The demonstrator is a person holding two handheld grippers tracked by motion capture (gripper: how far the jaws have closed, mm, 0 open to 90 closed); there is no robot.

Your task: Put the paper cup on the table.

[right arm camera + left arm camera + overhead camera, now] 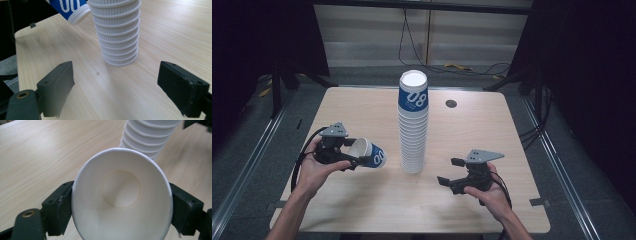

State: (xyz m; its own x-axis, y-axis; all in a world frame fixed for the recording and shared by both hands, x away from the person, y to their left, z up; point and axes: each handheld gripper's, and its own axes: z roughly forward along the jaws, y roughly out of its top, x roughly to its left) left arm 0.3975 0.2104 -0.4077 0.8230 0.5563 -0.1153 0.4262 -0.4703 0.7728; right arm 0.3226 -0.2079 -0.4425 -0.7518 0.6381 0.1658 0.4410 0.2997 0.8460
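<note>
**One cup held beside the stack**

A single paper cup (pixel 122 200) lies on its side, clamped by the left hand-held gripper (pixel 343 152), left of the tall cup stack (pixel 413 125) at mid-bench (pixel 362 107). The left gripper view looks into its plain white inside; the high view shows its blue sleeve with white numerals. The stack's top cup reads "08". The right hand-held gripper (pixel 125 87) hangs released, near right of the stack.
</note>
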